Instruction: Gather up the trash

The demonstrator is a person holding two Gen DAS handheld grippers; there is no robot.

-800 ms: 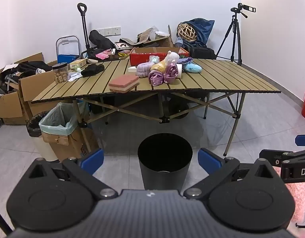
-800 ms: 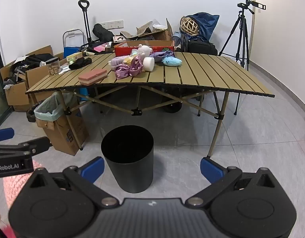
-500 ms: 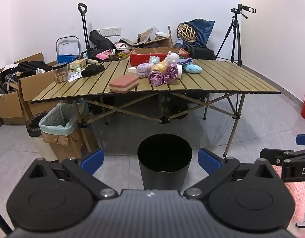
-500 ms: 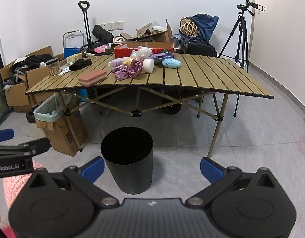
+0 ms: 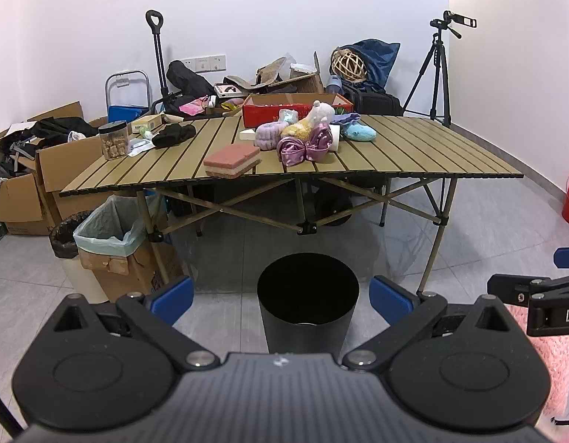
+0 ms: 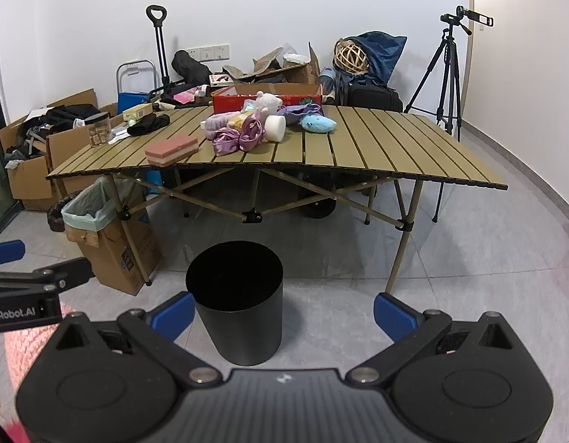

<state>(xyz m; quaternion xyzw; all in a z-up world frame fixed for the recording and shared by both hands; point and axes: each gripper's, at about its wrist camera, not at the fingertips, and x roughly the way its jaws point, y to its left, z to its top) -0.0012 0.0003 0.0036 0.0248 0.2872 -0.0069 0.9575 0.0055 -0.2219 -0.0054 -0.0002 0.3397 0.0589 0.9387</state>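
Slatted folding worktop spans the room, its crossed metal legs behind the bin. On it: pink layered sponge block, satin purple bow, plush toys, clear jar. Lined cardboard box stands on the floor at left. Black cylindrical bin, smooth and open-topped, sits on grey tile between the left hand-held gripper fingers, not touched. Right hand-held gripper: bin just left of centre. Both jaws wide apart, holding nothing.
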